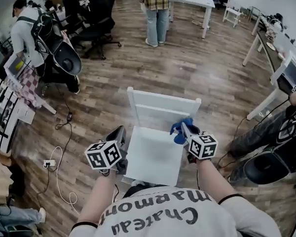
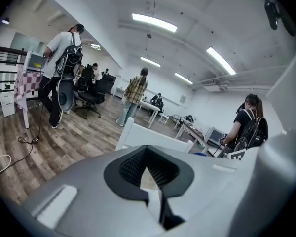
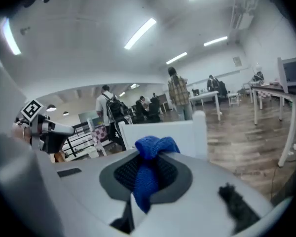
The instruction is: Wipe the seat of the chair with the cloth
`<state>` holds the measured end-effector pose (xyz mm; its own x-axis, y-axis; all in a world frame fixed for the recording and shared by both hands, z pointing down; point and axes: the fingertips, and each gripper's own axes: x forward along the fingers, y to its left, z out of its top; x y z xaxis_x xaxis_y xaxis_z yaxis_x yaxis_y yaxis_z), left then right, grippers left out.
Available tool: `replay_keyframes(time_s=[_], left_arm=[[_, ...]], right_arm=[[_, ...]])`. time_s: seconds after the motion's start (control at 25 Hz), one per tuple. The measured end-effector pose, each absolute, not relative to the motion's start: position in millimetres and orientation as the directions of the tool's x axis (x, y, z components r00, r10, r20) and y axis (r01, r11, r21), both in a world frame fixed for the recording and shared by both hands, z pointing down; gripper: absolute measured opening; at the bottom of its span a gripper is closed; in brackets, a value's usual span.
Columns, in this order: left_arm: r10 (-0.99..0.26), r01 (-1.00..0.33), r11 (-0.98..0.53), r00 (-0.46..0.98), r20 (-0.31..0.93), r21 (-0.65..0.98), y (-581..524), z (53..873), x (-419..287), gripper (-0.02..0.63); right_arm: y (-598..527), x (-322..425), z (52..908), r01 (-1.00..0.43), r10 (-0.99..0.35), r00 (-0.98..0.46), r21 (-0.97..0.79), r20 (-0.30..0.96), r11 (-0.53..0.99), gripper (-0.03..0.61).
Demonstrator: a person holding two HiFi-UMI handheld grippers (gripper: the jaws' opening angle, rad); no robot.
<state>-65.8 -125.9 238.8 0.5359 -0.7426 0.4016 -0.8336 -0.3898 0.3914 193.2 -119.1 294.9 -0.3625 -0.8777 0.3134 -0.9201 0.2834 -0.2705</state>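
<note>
Clamping blue cloth point(image 3: 148, 177), right gripper point(image 1: 187, 131) jaws pinched over chair seat point(image 1: 153, 159); left gripper point(image 1: 119, 133) jaws closed, empty.

Open across the bare middle of the chair seat point(image 1: 153, 157). Blocked at the far edge by the backrest point(image 1: 163, 105), at the far right corner by the blue cloth point(image 1: 180, 131) pinched in the right claw point(image 1: 185, 128). Flanked along the left edge by the left claw point(image 1: 119, 131).

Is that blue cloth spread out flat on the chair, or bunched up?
Bunched up: the blue cloth sits as a knotted wad clamped between the jaws of the right gripper, not laid flat.
</note>
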Motion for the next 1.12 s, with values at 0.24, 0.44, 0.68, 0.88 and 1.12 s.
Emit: replay_keyframes(time_s=[0.24,0.44,0.68,0.88,1.12], left_arm=[[-0.792,-0.777,-0.488,0.585,0.172,0.397,-119,128,-54,0.008],[-0.779,-0.728,-0.577,0.627,0.019,0.370,-84,49,-59,0.008],[-0.799,-0.753,-0.573,0.601,-0.017,0.322,-43,8,-84,0.008],[-0.807,-0.769,-0.562,0.591,0.003,0.305,-4,8,-100,0.008],[-0.825,-0.787,-0.539,0.565,0.001,0.299,38,18,-127,0.008]], right_arm=[[-148,128,150,-0.835,-0.842,-0.538,-0.166,0.039,0.525,0.032],[-121,69,45,-0.757,-0.755,-0.644,-0.047,-0.121,0.652,0.032],[-80,15,-20,-0.689,-0.670,-0.716,0.039,-0.195,0.724,0.032],[-48,-2,-26,-0.668,-0.656,-0.736,0.018,-0.167,0.744,0.032],[-12,-24,-9,-0.675,-0.669,-0.735,0.024,-0.115,0.737,0.032]])
